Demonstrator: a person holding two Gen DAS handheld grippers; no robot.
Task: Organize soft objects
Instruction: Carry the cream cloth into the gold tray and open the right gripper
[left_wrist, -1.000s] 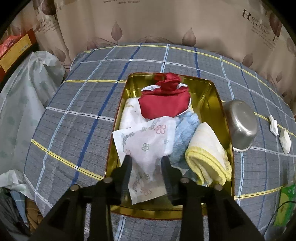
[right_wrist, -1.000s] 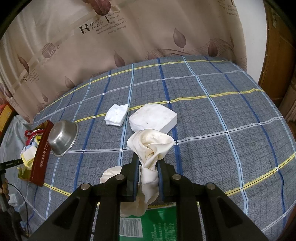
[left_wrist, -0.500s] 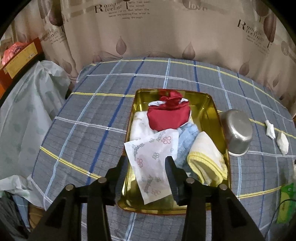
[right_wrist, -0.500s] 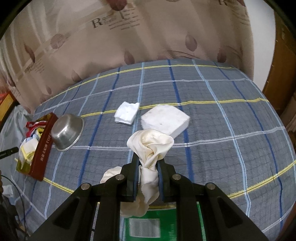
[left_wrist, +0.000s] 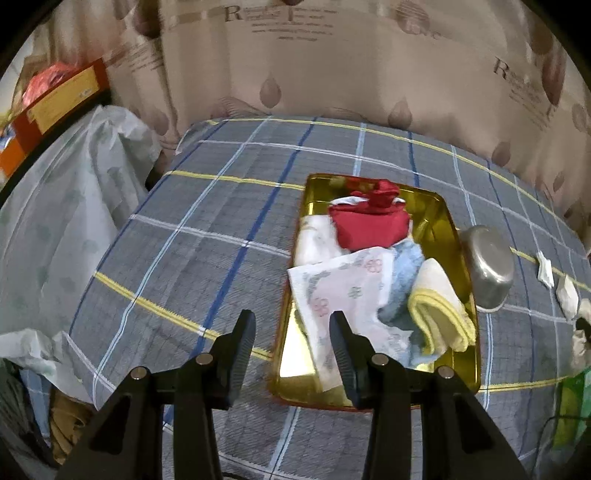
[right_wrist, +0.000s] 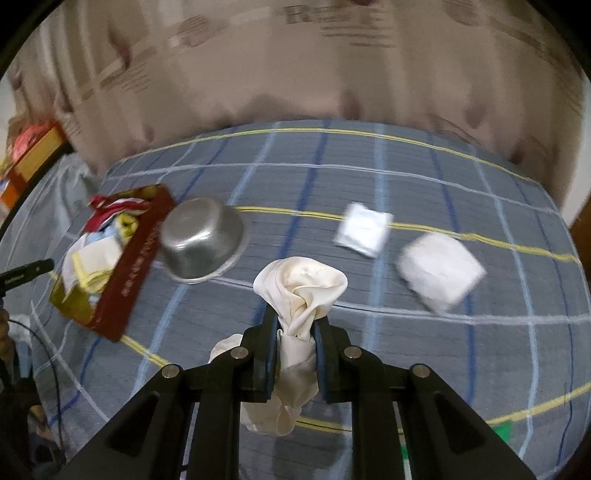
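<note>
Left wrist view: left gripper (left_wrist: 291, 332) enters from the bottom edge, angled steeply down toward the plaid cloth (left_wrist: 207, 236). Its jaws have just been opening and now stand well apart with nothing between them. The left finger hangs over bare plaid; the right finger (left_wrist: 341, 343) overlaps the near left edge of the gold tray (left_wrist: 454, 229).

The tray sits right of centre in the frame. In it:
- red pouch (left_wrist: 369, 225) at the far end;
- floral tissue sheet (left_wrist: 340, 291) spread over the near left part, released and lying loose;
- blue towel (left_wrist: 404, 273) beside the sheet;
- yellow-edged cloth (left_wrist: 439, 314), folded, at the near right.

A steel bowl (left_wrist: 487, 266), upside down, is just beside the tray's right wall.

Right wrist view (blurred): right gripper (right_wrist: 295, 332) also comes up from the bottom edge, pitched down, jaws clenched on a cream cloth (right_wrist: 301, 291). The cloth bunches above the fingertips and hangs in a tail below them, clear of the plaid cloth. Here the tray lies at middle left, red-sided, with the bowl touching its side. Two white folded cloths lie at right of centre, apart from each other: a small one (right_wrist: 364, 229) and a thicker one (right_wrist: 439, 271).
</note>
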